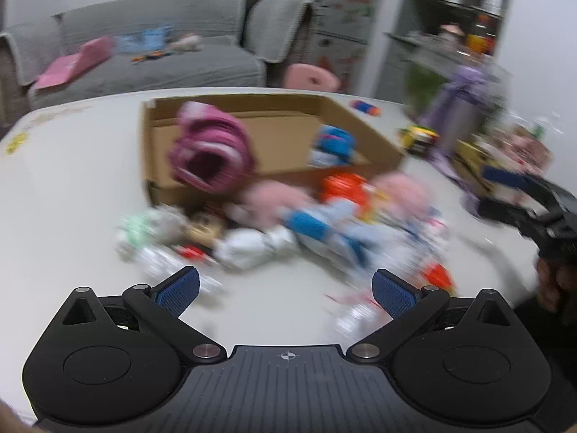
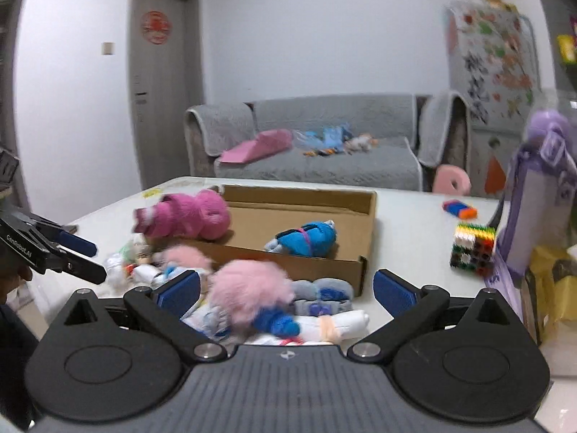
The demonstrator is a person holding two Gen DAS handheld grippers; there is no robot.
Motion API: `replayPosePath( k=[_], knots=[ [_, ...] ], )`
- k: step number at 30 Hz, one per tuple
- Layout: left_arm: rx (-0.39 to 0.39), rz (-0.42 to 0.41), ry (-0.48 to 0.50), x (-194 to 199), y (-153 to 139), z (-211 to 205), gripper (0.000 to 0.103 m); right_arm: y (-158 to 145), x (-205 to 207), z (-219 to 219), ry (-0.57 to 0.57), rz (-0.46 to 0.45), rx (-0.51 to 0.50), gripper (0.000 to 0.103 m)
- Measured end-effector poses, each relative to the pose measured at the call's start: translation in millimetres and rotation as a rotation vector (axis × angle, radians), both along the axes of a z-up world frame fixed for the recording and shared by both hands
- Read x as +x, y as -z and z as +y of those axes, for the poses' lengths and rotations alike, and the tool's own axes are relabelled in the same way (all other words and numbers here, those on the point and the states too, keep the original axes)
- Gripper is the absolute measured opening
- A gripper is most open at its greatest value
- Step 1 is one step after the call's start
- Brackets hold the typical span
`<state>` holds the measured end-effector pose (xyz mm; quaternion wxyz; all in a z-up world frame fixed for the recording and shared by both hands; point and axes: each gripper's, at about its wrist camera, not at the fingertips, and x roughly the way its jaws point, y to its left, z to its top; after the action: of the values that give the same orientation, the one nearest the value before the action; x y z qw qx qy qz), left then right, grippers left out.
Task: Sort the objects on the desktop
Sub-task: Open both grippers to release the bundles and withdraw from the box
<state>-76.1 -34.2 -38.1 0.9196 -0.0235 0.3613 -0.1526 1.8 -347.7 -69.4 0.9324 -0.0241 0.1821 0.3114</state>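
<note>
A shallow cardboard box (image 1: 364, 126) (image 2: 299, 213) lies on the white table. A magenta fuzzy roll (image 1: 211, 151) (image 2: 184, 216) is blurred at the box's left edge, seemingly in the air. A blue rolled sock (image 1: 333, 144) (image 2: 306, 240) lies inside. A pile of rolled socks and soft items (image 1: 288, 223) (image 2: 259, 299) lies in front of the box, with a pale pink fluffy one (image 2: 250, 288) on top. My left gripper (image 1: 285, 290) is open and empty above the table before the pile; it also shows in the right wrist view (image 2: 88, 256). My right gripper (image 2: 286, 294) is open over the pile.
A purple bottle with strap (image 2: 541, 195) (image 1: 458, 115), a colourful block cube (image 2: 472, 249), a small blue-orange toy (image 2: 459, 209) and yellow packets (image 2: 551, 281) stand at the table's right. A grey sofa (image 2: 317, 144) and a pink stool (image 2: 450, 178) are behind.
</note>
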Motion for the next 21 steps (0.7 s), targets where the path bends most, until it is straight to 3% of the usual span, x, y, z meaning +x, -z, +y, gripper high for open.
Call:
replayPosePath(
  k=[4, 8, 14, 21],
  knots=[
    [0.099, -0.043, 0.106, -23, 12, -31, 0.103, -5, -23, -4, -0.101, -0.022, 0.068, 0.102],
    [0.173, -0.048, 0.174, -33, 27, -59, 0.103, 3, -44, 5, -0.156, -0.033, 0.030, 0.102],
    [0.162, -0.003, 0.134, -22, 40, -68, 0.103, 15, -60, 28, -0.225, -0.023, -0.068, 0.102],
    [0.165, 0.041, -0.006, -5, 48, -61, 0.103, 18, -52, 24, -0.202, -0.004, -0.057, 0.102]
  ],
)
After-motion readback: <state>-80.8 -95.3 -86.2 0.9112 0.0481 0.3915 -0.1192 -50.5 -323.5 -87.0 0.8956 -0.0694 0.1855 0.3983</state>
